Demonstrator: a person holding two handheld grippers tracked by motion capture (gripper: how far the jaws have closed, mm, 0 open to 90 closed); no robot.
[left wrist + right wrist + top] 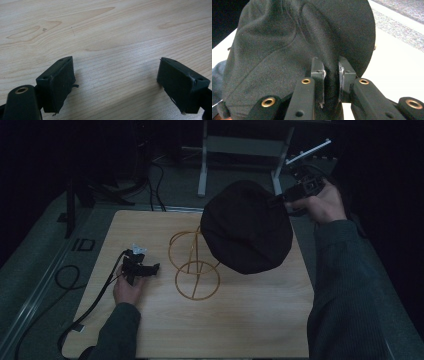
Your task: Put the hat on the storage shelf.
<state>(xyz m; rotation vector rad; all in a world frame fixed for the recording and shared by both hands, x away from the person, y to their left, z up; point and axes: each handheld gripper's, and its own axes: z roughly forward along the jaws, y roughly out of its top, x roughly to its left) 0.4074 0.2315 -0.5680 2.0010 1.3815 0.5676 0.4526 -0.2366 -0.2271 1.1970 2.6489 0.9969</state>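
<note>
Your counter (240, 325) is a pale wood top in a dark room, with grey floor around it. A black cable (67, 275) loops on the floor off its left edge, and a grey metal frame (240, 150) stands on the floor beyond the far edge.

On the left, your left hand (127, 290) rests on the counter near its left edge and holds the left gripper (145, 267) low over the wood. In the left gripper view its jaws stand wide apart with nothing but bare wood grain between them; they hold nothing. Its cable trails back along the left side of the counter toward you.

Just to the right, near the middle of the counter, stands a gold wire stand (192, 265) made of rings, with its round base flat on the wood. It is apart from the left gripper.

Right of that, a black cap (245, 227) hangs in the air over the upper part of the stand and hides it. The right gripper (282, 197) holds the cap at its far right edge, off the far right corner of the counter. In the right gripper view the jaws are pinched on a fold of the cap's cloth.

The near half of the counter lies bare, and your right sleeve (345, 285) runs along its right edge.
</note>
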